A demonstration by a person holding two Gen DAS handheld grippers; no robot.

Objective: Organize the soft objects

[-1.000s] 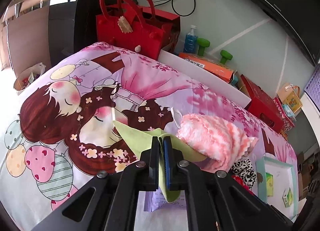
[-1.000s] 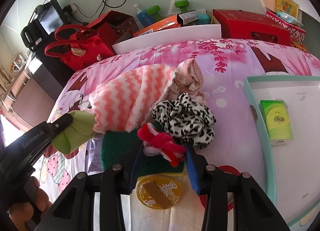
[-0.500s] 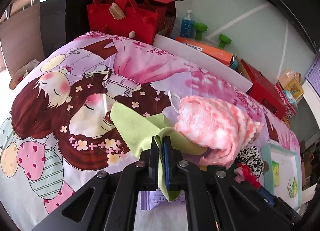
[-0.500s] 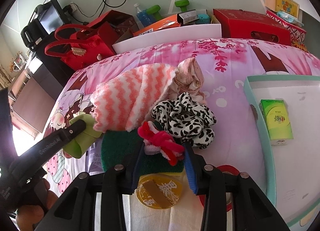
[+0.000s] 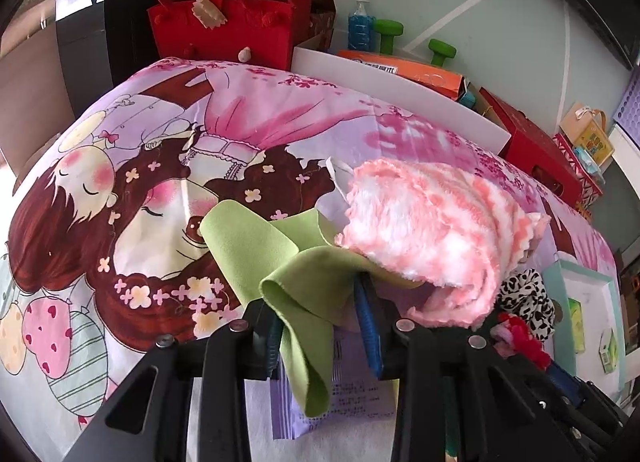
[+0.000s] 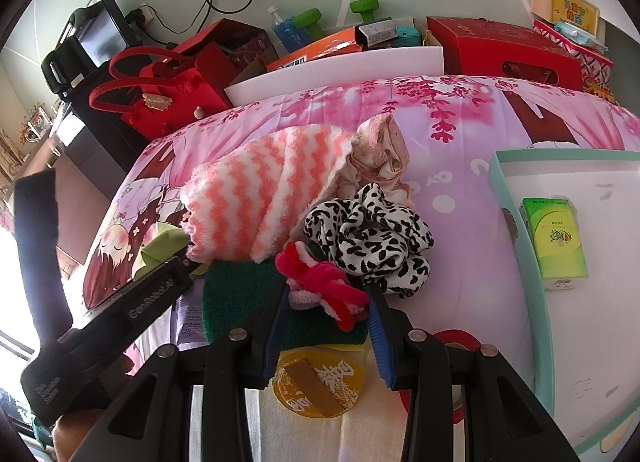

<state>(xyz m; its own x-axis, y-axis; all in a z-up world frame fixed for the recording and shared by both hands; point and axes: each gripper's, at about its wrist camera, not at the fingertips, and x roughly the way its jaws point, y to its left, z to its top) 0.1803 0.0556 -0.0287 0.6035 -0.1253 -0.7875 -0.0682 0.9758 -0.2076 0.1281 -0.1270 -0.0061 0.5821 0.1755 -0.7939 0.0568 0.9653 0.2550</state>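
On the pink cartoon bedspread [image 5: 132,165] lies a pile of soft things. My left gripper [image 5: 312,298] stands over its left end, jaws opening; the green cloth [image 5: 248,238] sags loose between them, draped against one finger, no longer pinched. Beside it lies a fuzzy pink-and-white striped towel [image 5: 432,229] [image 6: 264,189]. My right gripper [image 6: 328,294] is shut on a red-and-pink fuzzy scrunchie [image 6: 324,282], just above a dark green scouring pad [image 6: 236,294]. A black-and-white spotted scrunchie [image 6: 372,229] and a beige floral cloth [image 6: 380,145] sit just beyond.
A teal-rimmed white tray [image 6: 504,189] at the right holds a green tissue pack [image 6: 556,242]. A yellow round disc [image 6: 316,386] and a purple packet [image 5: 360,394] lie near me. A red felt bag [image 5: 220,25], a white board [image 5: 400,89] and boxes line the far side.
The left gripper sank toward the bedspread, then its jaws parted from a tight pinch on the green cloth, which now hangs slack. The right gripper kept still.
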